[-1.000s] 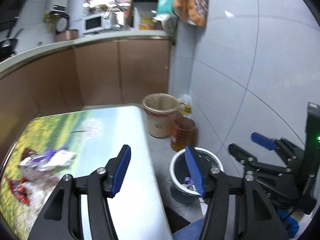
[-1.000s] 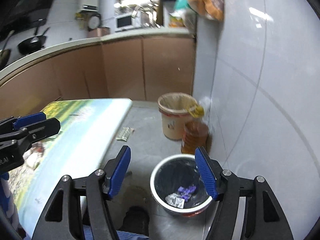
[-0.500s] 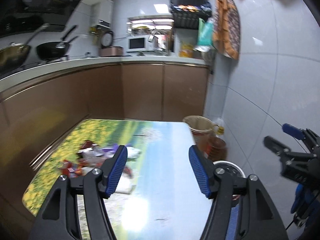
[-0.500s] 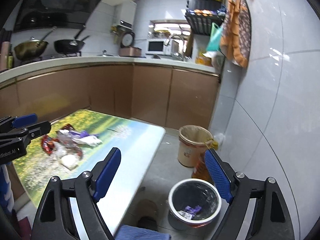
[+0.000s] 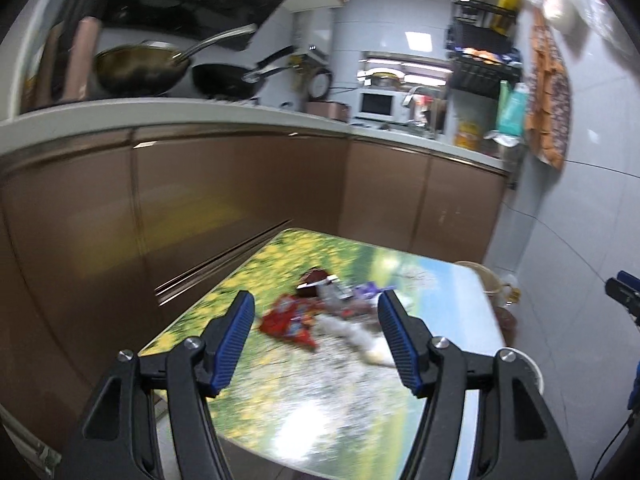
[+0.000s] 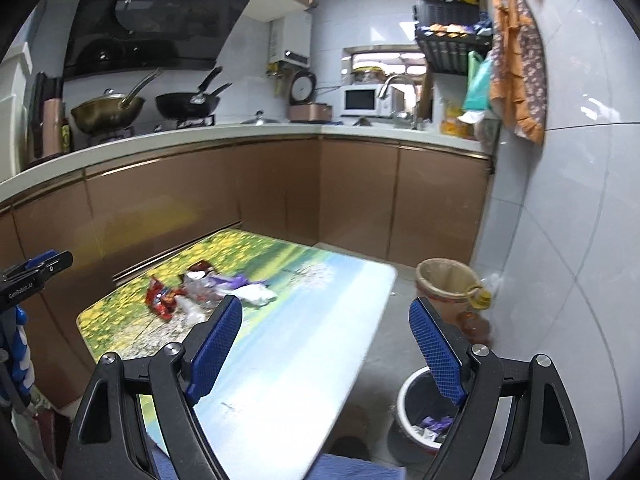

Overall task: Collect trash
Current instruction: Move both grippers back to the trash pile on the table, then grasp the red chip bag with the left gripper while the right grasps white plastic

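Note:
A pile of trash lies on the picture-printed table (image 6: pixel 280 360): a red snack wrapper (image 5: pixel 290 320) (image 6: pixel 160 300), a purple wrapper (image 6: pixel 234 280), clear plastic (image 6: pixel 200 290) and a white wad (image 6: pixel 256 294). My left gripper (image 5: pixel 316 336) is open and empty, above the table just short of the pile. My right gripper (image 6: pixel 326 344) is open and empty, above the table's right edge. A white bin (image 6: pixel 412 416) on the floor at the lower right holds some wrappers.
A tan lined bucket (image 6: pixel 444 284) and an oil bottle (image 6: pixel 476 316) stand by the tiled wall. Brown cabinets (image 6: pixel 360 196) and a counter with pans run behind the table. The table (image 5: pixel 320 408) fills the left wrist view's lower middle.
Both grippers have lifted and swung left from over the bin toward the table. The trash pile now sits between the left fingers' line of sight. Both stay open and empty.

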### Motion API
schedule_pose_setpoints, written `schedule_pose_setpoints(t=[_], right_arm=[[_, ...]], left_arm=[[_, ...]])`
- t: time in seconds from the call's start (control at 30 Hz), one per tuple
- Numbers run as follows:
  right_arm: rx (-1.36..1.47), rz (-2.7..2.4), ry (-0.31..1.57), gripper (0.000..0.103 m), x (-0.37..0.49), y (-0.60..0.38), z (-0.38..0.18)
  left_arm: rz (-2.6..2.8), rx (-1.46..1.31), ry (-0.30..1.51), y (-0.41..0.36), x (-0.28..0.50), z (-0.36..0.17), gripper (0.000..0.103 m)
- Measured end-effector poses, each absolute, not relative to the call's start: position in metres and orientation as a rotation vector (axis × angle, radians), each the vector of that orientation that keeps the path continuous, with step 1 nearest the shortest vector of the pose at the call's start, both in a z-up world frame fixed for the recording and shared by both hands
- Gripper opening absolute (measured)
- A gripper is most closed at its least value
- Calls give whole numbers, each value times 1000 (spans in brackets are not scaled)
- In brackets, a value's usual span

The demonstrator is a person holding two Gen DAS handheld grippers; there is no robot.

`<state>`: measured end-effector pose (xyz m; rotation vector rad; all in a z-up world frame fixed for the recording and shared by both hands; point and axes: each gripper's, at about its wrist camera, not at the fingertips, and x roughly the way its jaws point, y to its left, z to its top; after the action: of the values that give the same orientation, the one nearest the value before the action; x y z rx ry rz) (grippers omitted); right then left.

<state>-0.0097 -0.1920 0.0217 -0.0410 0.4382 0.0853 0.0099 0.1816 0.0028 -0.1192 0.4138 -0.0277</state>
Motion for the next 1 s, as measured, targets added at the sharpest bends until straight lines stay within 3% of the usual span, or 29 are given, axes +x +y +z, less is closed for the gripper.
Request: schedule_pose_setpoints(t=[0.33,1.0], right_arm=[[-52,246,573,69,37,-149,-12],[-99,494,869,69,178,-65,-122]], left_arm=[[5,-157,541,232,40,-50,62],[-168,-86,739,203,226,-129,64]])
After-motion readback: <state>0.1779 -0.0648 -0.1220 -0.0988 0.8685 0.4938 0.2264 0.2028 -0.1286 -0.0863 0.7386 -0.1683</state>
